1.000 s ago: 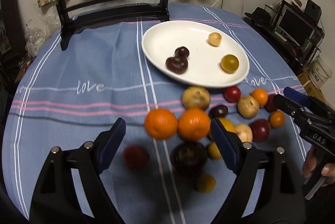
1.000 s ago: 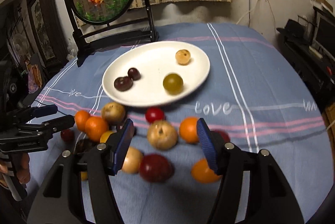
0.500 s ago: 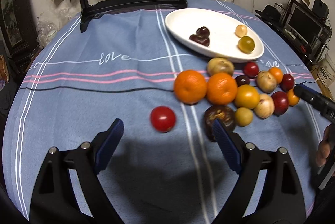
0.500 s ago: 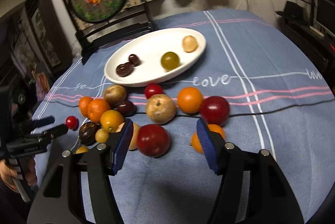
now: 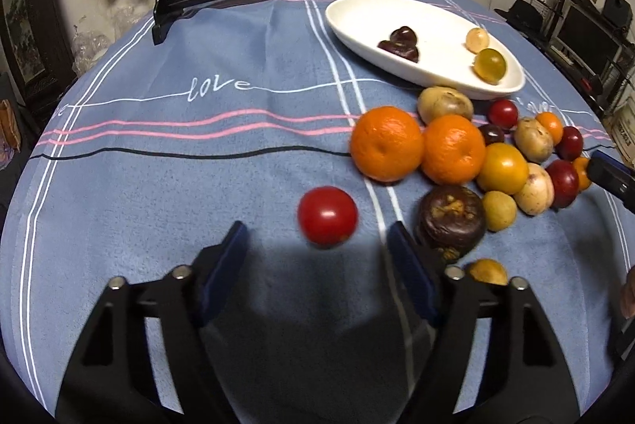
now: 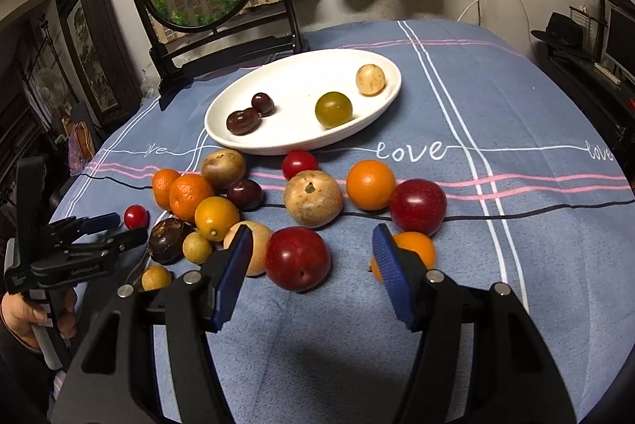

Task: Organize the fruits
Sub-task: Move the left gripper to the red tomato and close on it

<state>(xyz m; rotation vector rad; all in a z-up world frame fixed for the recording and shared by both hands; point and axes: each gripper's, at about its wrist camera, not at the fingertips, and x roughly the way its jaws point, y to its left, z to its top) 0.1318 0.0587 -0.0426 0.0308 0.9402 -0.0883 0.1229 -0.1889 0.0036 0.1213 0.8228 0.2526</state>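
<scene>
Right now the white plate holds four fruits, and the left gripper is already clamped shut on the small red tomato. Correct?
Not quite. The white plate does hold four fruits, but the left gripper is not clamped on the small red tomato. Its jaws have just been closing, yet the left wrist view shows the tomato lying just ahead of the fingertips, untouched.

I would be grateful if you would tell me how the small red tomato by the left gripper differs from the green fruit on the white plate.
The red tomato is bright red; the green fruit is olive green. The tomato lies on the blue tablecloth, apart from the fruit pile, while the green fruit sits in the white plate. The tomato lies just ahead of the left gripper; no gripper is near the green fruit. Both are small, round and glossy.
</scene>
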